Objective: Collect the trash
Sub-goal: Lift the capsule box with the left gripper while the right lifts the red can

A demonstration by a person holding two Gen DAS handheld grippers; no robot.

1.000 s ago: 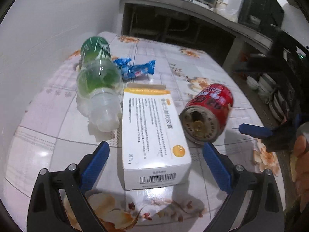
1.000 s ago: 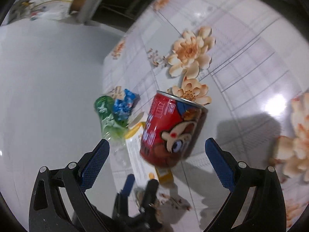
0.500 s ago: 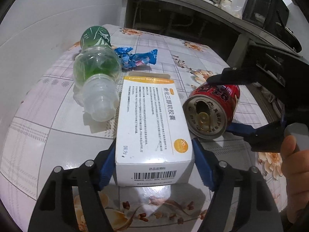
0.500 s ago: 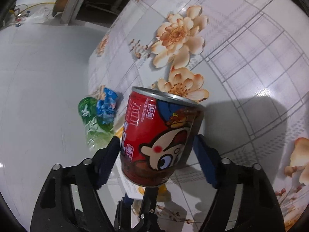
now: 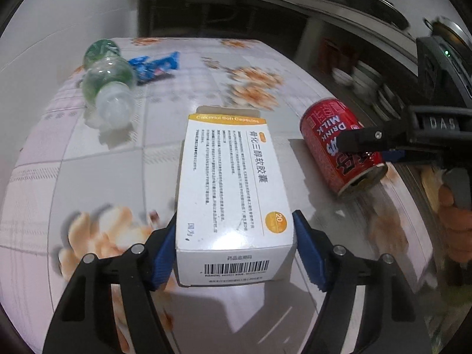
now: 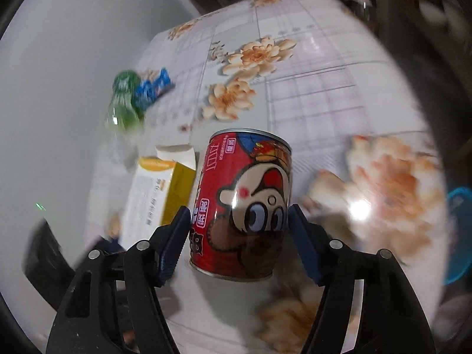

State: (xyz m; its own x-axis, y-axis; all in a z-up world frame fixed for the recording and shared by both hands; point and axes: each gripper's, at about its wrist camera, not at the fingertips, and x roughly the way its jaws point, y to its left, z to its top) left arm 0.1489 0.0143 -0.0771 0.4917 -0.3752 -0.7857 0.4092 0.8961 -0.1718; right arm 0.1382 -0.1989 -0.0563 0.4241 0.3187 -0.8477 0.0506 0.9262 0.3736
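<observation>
My left gripper (image 5: 236, 227) is shut on the near end of a white medicine box (image 5: 233, 171) with an orange band; the blue pads press both long sides, and the box's shadow falls on the floral tablecloth (image 5: 88, 177). The right gripper (image 6: 237, 230) is shut on a red cartoon milk can (image 6: 244, 203), pads on both sides of it. From the left wrist view the can (image 5: 333, 138) shows at the right, tilted, in that gripper. A clear green bottle (image 5: 109, 88) and a blue wrapper (image 5: 156, 65) lie at the table's far left.
A white wall runs along the table's left side. Behind the table stand a dark counter and a shelf of stacked dishes (image 5: 362, 79). A person's hand (image 5: 454, 215) holds the right gripper. A blue tub (image 6: 460, 236) shows beyond the table's right edge.
Both grippers stood open around the box and the can a second ago; their jaws have closed on them. Both have since shifted across the table with their loads, away from the bottle and wrapper.
</observation>
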